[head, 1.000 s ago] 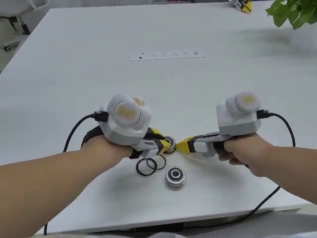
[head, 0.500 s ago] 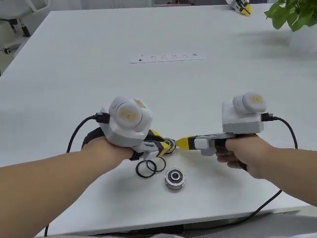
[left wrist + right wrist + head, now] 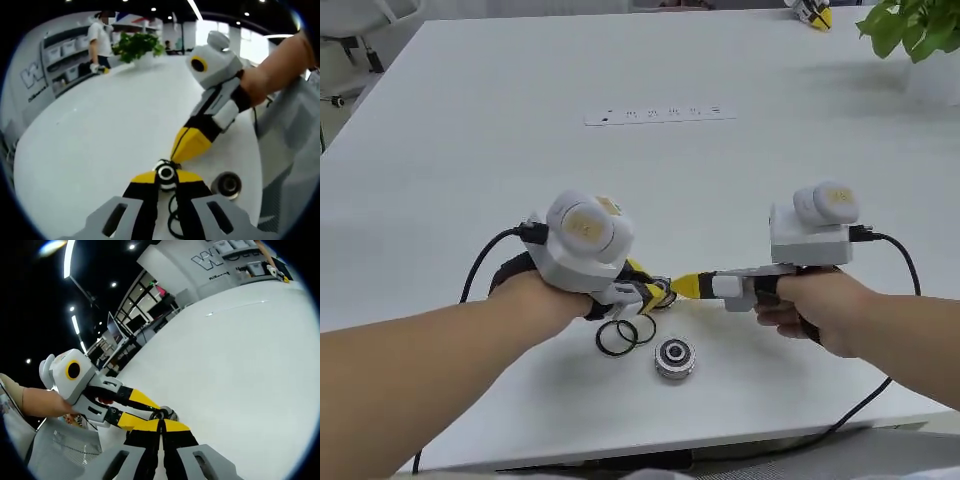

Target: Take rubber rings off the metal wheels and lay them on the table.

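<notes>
Now the left hand-held gripper [image 3: 658, 293] is clamped on a small silver metal wheel [image 3: 165, 173]; the right hand-held gripper [image 3: 677, 289], jaws together, touches its rim; two black rubber rings [image 3: 623, 335] and a second metal wheel [image 3: 674, 357] lie on the white desk [image 3: 520, 150] beside them; the wall lettering [image 3: 202, 260] starts with "W", the rest unreadable.

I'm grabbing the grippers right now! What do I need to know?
Left gripper: shut on a wheel.
Right gripper: fingers shut, tips against that wheel; I cannot tell whether they pinch its ring.
Two rings lie on the table, next to a second wheel.
Done: two rings off.
Left: probably pull the held wheel's ring and lay it down, then check the second wheel.
</notes>
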A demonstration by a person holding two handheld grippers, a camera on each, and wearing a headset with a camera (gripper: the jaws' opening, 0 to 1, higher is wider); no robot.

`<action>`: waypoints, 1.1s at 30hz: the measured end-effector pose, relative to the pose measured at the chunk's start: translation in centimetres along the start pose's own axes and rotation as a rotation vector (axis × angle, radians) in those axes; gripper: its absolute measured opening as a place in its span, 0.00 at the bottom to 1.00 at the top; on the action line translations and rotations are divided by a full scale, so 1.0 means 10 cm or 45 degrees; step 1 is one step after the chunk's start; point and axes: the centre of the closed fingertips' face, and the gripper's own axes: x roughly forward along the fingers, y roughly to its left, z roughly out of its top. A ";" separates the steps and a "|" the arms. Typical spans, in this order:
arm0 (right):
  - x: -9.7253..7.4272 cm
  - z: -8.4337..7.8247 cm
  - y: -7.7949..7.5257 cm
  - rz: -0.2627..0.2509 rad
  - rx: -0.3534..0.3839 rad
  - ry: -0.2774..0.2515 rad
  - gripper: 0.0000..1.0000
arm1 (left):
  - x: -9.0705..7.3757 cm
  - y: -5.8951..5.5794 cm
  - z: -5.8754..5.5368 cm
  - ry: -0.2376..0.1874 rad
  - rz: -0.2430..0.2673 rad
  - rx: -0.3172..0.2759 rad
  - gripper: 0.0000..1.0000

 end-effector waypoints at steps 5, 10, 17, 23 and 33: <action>0.17 0.11 0.07 -0.060 -0.065 0.009 0.00 | 0.01 0.00 0.00 0.001 -0.002 0.006 0.12; 0.02 0.09 -0.19 -0.162 -0.089 0.016 0.00 | 0.01 0.00 0.00 0.005 0.005 0.003 0.12; -0.13 0.09 -0.44 -0.273 -0.327 0.106 0.07 | 0.01 0.01 0.01 0.001 0.003 0.006 0.12; -0.06 -0.10 -0.46 -0.274 -0.580 0.282 0.18 | 0.01 0.01 0.01 0.000 0.004 0.005 0.12; 0.06 -0.12 -0.51 -0.297 -0.699 0.295 0.22 | 0.01 0.01 0.01 -0.006 0.006 -0.001 0.12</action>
